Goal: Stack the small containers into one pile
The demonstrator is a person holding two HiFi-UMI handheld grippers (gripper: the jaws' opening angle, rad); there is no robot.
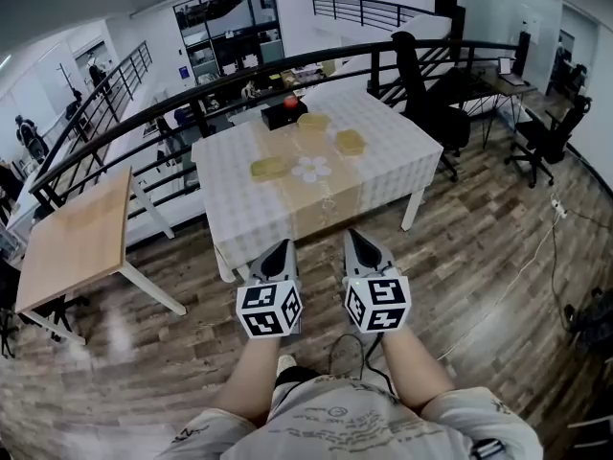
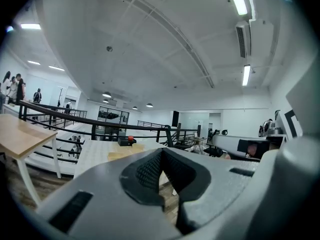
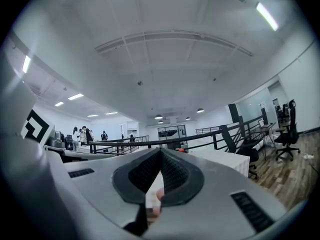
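Head view: two grippers, lower centre of frame, side by side over wood floor, well short of table. Left gripper (image 1: 282,249) jaws pressed together at tips, nothing between. Right gripper (image 1: 355,240) likewise closed and empty.

White-clothed table (image 1: 402,161) at upper centre. Three small containers on it, all yellowish, all apart, none stacked:
- one (image 1: 270,168) at left
- one (image 1: 313,122) toward far edge
- one (image 1: 350,142) at right

One white flower-shaped piece (image 1: 311,170) just right of left container. One black box (image 1: 283,114) at far edge.
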